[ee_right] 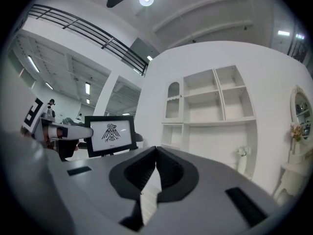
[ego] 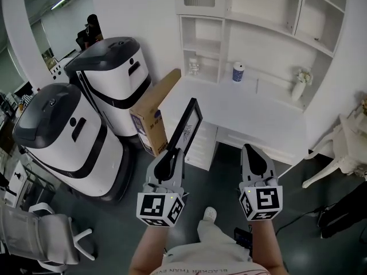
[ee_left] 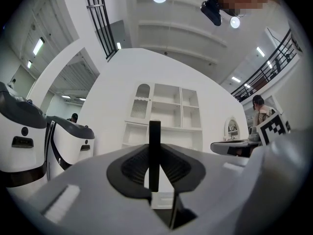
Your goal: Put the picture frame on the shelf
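Head view shows the left hand-held gripper point(ego: 172, 155) clamped on an edge of the picture frame point(ego: 188, 124), carried upright ahead of its jaws, likely ready to stand on the shelf point(ego: 259, 20) beyond the desk point(ego: 243, 112), while the right hand-held gripper point(ego: 253, 153) beside it is closed on nothing.
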`<state>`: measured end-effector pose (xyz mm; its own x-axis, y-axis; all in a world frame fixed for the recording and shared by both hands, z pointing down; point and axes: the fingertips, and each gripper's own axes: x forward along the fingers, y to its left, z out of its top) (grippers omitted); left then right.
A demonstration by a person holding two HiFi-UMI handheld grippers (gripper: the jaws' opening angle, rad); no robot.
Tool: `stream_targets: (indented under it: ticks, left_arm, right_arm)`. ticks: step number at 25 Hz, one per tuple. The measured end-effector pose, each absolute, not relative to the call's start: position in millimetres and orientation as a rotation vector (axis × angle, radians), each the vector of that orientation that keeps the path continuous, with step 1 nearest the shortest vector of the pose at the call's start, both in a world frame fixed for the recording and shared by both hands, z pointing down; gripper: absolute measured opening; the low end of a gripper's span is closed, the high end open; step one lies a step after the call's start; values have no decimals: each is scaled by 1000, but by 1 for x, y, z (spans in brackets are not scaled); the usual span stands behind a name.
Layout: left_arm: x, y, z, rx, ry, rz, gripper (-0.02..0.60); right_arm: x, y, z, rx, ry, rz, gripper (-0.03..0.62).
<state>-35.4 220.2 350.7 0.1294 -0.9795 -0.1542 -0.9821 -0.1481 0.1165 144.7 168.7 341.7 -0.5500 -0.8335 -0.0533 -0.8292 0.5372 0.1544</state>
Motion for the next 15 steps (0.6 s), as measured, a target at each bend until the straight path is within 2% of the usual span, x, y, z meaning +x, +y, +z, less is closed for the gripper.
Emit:
stream_targets:
  ticks: [15]
  left_arm:
    - [-31, 57, 325, -2278, 2053, 312, 72]
  right_arm:
    - [143, 3, 318, 1425, -2789, -312, 9]
